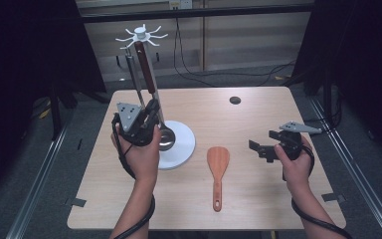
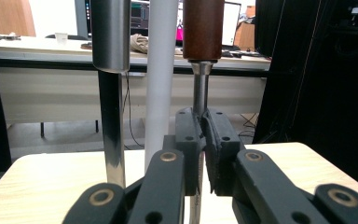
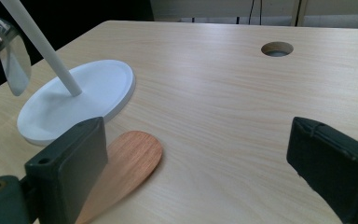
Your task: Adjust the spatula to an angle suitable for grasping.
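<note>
A white rack [image 1: 183, 145] with a round base, a thin pole [image 2: 161, 70] and hooks at the top stands left of the table's middle. A ladle with a brown wooden handle [image 1: 144, 67] hangs along the pole, its steel bowl [image 1: 167, 138] just over the base. My left gripper [image 1: 147, 115] is shut on the ladle's thin metal shaft [image 2: 200, 91], just below the brown handle [image 2: 203, 28]. A wooden spatula [image 1: 218, 167] lies flat right of the rack's base. My right gripper [image 1: 259, 149] hovers open to the right of the spatula, and its own view shows the spatula's blade [image 3: 128, 165] by its left jaw.
A second utensil with a steel handle [image 1: 131, 72] hangs on the rack beside the ladle, left of the pole in the left gripper view [image 2: 111, 42]. A round cable hole [image 1: 235, 100] sits at the table's far side. Cables run over the floor behind the table.
</note>
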{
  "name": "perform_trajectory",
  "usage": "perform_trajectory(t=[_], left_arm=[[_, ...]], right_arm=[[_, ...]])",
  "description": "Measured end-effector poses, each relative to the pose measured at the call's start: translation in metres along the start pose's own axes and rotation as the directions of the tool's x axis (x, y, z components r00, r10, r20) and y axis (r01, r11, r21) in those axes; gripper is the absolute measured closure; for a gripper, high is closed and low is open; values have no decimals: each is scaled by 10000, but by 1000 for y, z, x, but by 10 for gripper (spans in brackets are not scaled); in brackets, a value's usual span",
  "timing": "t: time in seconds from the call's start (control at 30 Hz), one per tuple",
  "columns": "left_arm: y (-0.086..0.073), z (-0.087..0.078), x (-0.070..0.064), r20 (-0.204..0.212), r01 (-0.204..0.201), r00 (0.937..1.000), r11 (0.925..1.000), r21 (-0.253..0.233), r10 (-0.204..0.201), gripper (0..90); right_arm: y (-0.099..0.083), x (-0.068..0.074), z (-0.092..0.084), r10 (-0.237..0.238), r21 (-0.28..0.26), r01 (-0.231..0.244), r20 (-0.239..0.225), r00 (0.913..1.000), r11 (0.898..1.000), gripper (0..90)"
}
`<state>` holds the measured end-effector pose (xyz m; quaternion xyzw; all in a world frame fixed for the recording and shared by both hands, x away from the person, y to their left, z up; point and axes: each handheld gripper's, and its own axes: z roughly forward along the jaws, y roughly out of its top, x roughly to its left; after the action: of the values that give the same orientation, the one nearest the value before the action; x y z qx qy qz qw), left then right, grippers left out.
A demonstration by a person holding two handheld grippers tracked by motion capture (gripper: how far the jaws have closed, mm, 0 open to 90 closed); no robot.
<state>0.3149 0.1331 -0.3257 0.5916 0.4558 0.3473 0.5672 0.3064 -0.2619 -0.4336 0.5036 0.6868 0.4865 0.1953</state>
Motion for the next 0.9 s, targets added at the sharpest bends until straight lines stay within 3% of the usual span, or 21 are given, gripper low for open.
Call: perform_trajectory(t=[0.1, 0.23, 0.57, 0.9], left_arm=[[-1, 0, 2, 69, -100, 9999, 9999, -11, 100, 845], [-2, 2, 5, 141, 102, 9999, 9998, -174, -100, 831], [-3, 6, 7, 37, 108, 9999, 9997, -222, -108, 812], [-5, 7, 8, 190, 214, 9996, 9992, -325, -208, 780]], right_arm=[[0, 0, 0, -13, -8, 13, -16, 10000, 10000, 49], [0, 1, 0, -46, -19, 45, -36, 10000, 10000, 49], [0, 0, 0, -49, -3, 49, -48, 10000, 10000, 49], [1, 0, -1, -19, -38, 19, -51, 10000, 10000, 49]])
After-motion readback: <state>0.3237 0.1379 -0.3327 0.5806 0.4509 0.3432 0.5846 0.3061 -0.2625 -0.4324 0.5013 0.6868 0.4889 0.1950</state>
